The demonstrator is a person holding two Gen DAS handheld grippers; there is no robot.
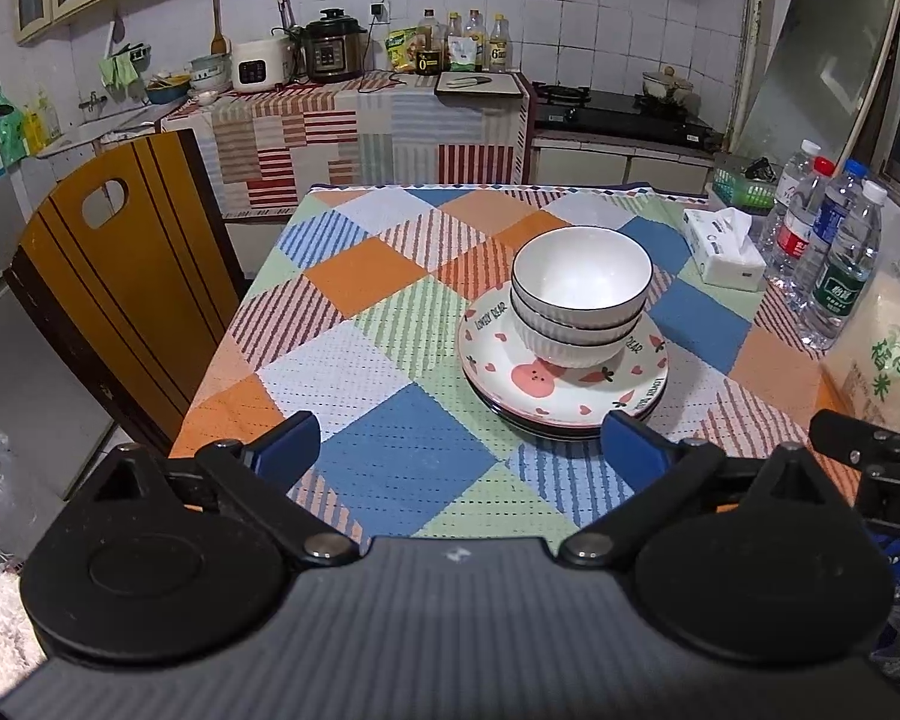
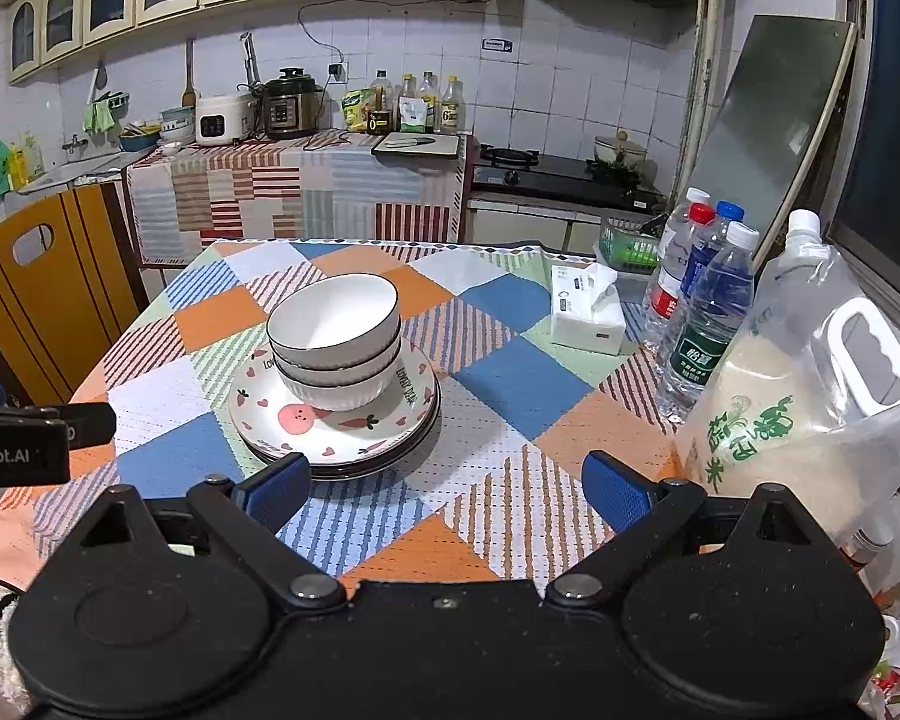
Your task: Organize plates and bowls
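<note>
checkered tablecloth (image 1: 390, 312) | tiled kitchen wall (image 1: 600, 18) | chair (image 1: 120, 276) beside table

A patchwork-patterned cloth covers the tabletop (image 1: 390, 300). On it sit stacked plates (image 1: 570, 402) carrying nested bowls (image 1: 579, 294), a tissue pack (image 1: 723, 249), water bottles (image 1: 834, 264) and a rice bag (image 2: 798, 408).
</note>
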